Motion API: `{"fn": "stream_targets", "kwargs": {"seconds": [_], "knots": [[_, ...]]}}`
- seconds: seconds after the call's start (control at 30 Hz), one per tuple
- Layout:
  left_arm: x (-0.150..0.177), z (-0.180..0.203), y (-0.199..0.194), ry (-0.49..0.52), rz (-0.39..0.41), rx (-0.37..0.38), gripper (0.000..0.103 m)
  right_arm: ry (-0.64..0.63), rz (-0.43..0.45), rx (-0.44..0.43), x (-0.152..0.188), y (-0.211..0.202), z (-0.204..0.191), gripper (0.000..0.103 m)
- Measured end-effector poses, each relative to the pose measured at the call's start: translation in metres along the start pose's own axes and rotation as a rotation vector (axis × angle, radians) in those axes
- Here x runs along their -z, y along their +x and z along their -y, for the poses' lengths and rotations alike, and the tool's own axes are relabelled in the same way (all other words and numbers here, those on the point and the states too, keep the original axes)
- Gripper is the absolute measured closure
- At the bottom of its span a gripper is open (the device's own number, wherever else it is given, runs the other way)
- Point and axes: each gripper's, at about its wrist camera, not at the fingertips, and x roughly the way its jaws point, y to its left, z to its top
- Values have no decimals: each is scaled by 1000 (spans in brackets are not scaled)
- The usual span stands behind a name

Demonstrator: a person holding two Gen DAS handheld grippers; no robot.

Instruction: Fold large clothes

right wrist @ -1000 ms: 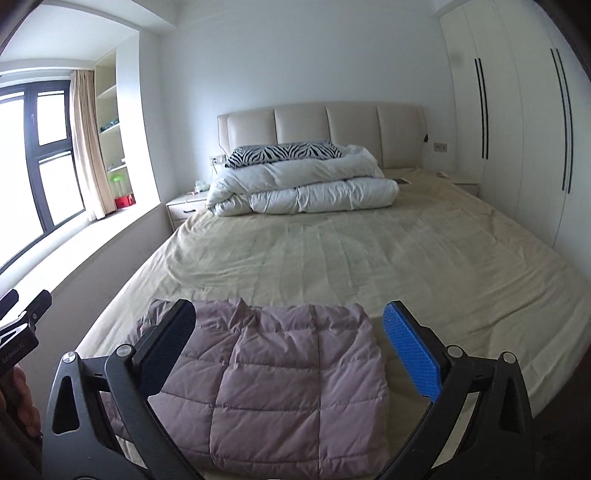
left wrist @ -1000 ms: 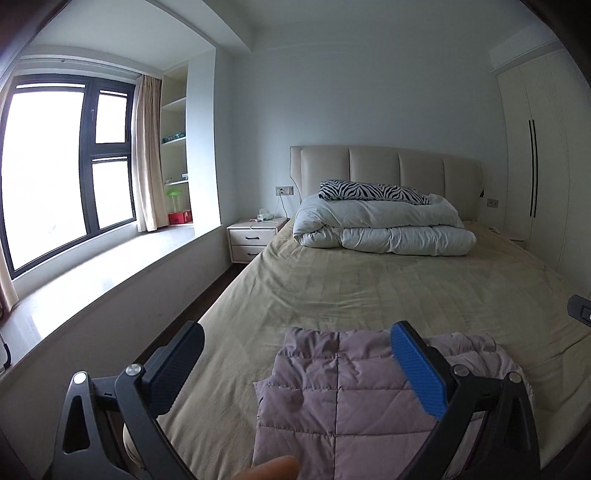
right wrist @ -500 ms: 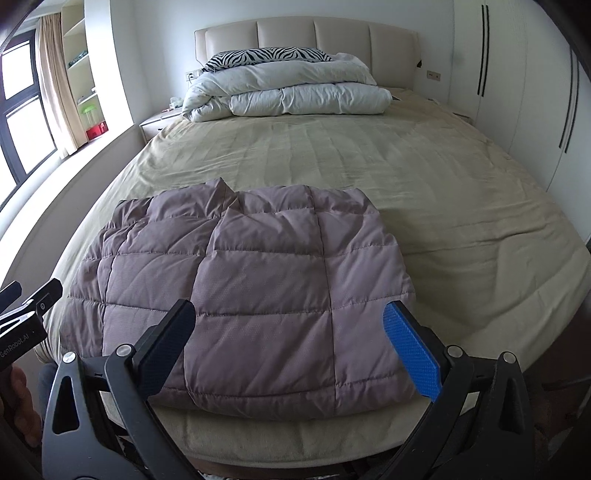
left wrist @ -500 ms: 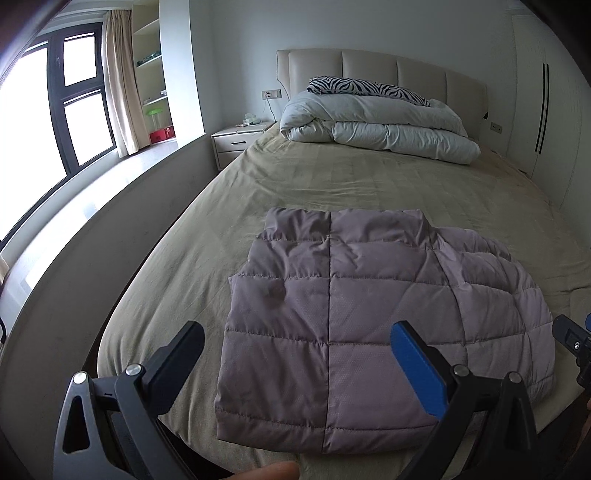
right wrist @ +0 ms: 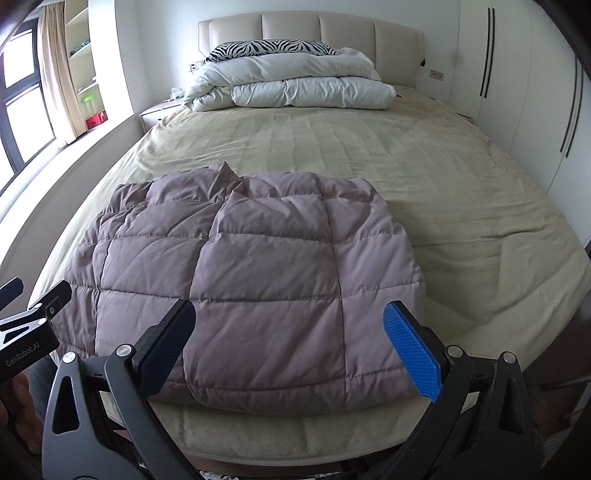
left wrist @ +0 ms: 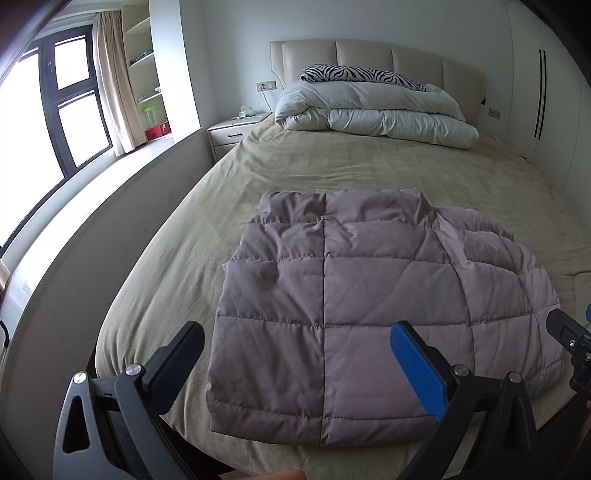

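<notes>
At the foot end of the bed [right wrist: 424,177], a mauve quilted jacket [right wrist: 258,280] lies folded into a compact block on the beige sheet, its near hem close to the mattress edge. In the left wrist view the jacket [left wrist: 354,314] occupies the centre, extending toward 3 o'clock. The left tongs [left wrist: 299,363] hover above the near hem, spread wide and gripping nothing; the blue pad [left wrist: 417,373] overlaps the jacket in the view, but contact cannot be confirmed. The right tongs [right wrist: 286,345] are likewise spread wide and empty, framing the near hem. The left tongs also appear at 9 o'clock in the right wrist view. A folded white duvet [right wrist: 295,88] lies at 12 o'clock against the headboard [right wrist: 310,27], with a zebra-print pillow [right wrist: 269,48] on top.
</notes>
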Motion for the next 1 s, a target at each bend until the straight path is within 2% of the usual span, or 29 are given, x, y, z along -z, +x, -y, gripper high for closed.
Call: {"fn": "stream_targets", "kwargs": {"seconds": [1.0], "knots": [[8,4,7,16,-27,-2,0,-5,-16,-4,6,9,-1,0]]}}
